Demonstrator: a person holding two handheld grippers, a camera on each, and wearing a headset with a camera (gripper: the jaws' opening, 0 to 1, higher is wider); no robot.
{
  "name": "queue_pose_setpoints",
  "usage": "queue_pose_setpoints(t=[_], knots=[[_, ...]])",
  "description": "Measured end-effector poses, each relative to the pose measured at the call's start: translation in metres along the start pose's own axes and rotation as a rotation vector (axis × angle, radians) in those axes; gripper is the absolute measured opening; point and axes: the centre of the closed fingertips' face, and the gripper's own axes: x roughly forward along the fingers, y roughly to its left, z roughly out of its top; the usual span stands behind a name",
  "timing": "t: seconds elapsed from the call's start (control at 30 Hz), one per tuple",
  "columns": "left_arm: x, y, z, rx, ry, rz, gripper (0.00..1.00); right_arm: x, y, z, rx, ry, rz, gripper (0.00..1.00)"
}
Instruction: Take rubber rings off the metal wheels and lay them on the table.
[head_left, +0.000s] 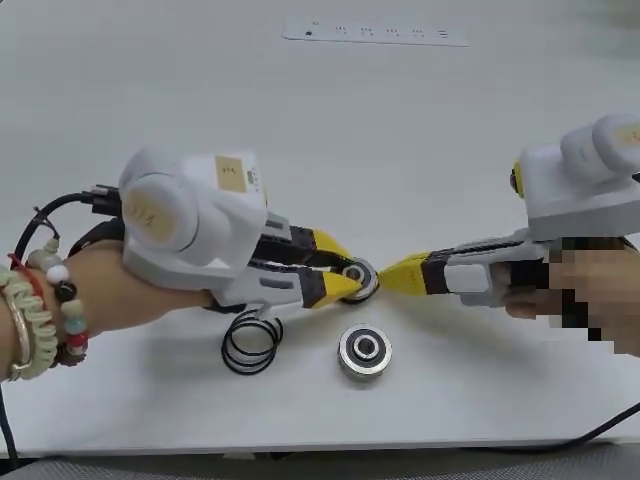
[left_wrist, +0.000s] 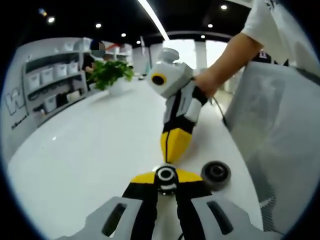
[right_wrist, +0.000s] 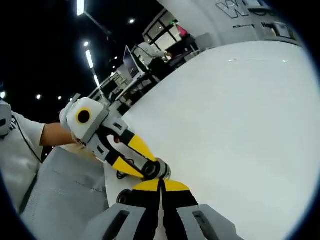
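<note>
Wheel (head_left: 358, 278) sits clamped in your left gripper's (head_left: 342, 276) fingers; your right gripper's (head_left: 390, 274) fingers meet closed at its edge. Loose rings (head_left: 250, 343) lie on the tabletop (head_left: 400, 150).

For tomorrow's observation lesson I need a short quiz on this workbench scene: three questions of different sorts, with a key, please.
1. True or false: the left hand-held gripper is shut on a metal wheel.
2. Fill in: the jaws of the right hand-held gripper are ____.
3. Multiple choice: where do the loose rubber rings lie?
A) flat on the table, beside the second wheel
B) stacked on top of that second wheel
C) between the right hand-held gripper's jaws

Key: 1 true; 2 shut; 3 A.
</note>
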Motion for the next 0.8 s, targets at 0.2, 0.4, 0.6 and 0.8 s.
queue_pose_setpoints(t=[0.2, 0.4, 0.6, 0.8], knots=[[0.0, -0.001, 0.0, 0.005, 0.006, -0.003, 0.14, 0.0, 0.005, 0.001, 0.011, 0.006, 0.006, 0.0], [0.0, -0.001, 0.0, 0.014, 0.015, -0.005, 0.13, -0.001, 0.006, 0.003, 0.036, -0.001, 0.006, 0.0], [0.0, -0.001, 0.0, 0.02, 0.021, 0.004, 0.13, 0.002, 0.012, 0.008, 0.026, 0.0, 0.019, 0.0], [0.001, -0.001, 0.0, 0.026, 0.025, 0.002, 0.13, 0.006, 0.02, 0.01, 0.015, -0.005, 0.045, 0.0]])
